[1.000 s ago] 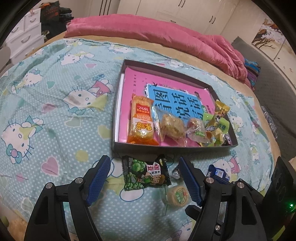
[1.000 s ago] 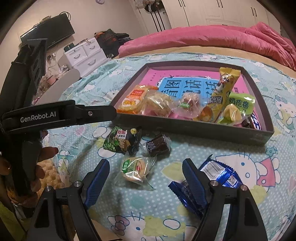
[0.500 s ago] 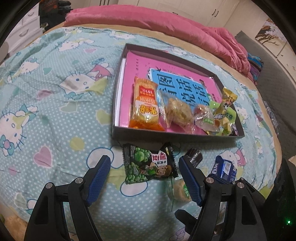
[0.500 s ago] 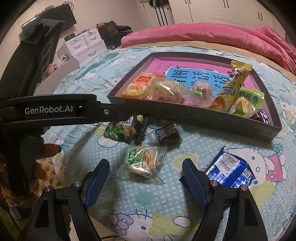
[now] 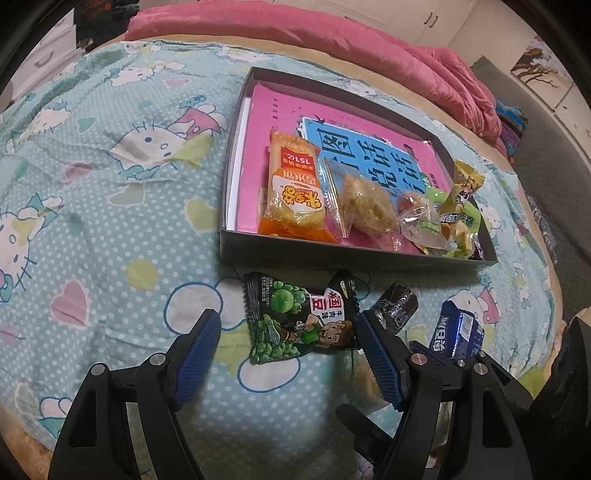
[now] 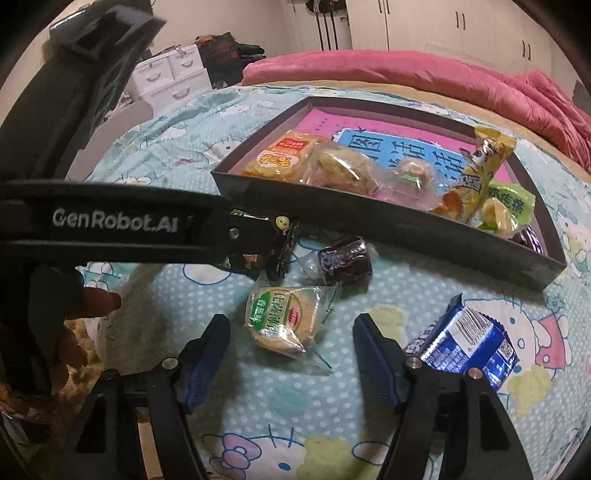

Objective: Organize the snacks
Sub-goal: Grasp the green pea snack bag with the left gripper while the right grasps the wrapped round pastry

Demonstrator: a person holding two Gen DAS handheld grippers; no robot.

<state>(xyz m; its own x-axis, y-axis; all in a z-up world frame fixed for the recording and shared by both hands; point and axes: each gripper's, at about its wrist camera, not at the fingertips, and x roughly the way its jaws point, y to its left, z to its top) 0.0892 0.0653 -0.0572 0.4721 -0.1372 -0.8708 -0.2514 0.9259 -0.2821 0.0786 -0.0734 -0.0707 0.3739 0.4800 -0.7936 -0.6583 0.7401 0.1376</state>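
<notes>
A dark shallow box [image 5: 332,254] on the bed holds a pink book and several snacks, among them an orange packet [image 5: 291,195]. In front of it lies a green pea packet [image 5: 299,321], between the fingers of my open left gripper [image 5: 288,350], whose pads stand clear of it. In the right wrist view a round pastry in clear wrap [image 6: 284,317] lies between the fingers of my right gripper [image 6: 290,350]. Its jaws are closing and the pads do not touch the pastry. A brown wrapped candy [image 6: 345,260] and a blue packet [image 6: 465,339] lie loose nearby.
The box's front wall [image 6: 369,221] rises just beyond the loose snacks. The black frame of the left tool [image 6: 110,225] crosses the left of the right wrist view, with a hand [image 6: 74,332] below it. A pink quilt [image 5: 332,33] lies at the far side of the bed.
Both grippers have sunk closer to the bedsheet. The right jaws have narrowed, and the pastry now lies squarely between its fingers. The pea packet sits closer in between the left fingers.
</notes>
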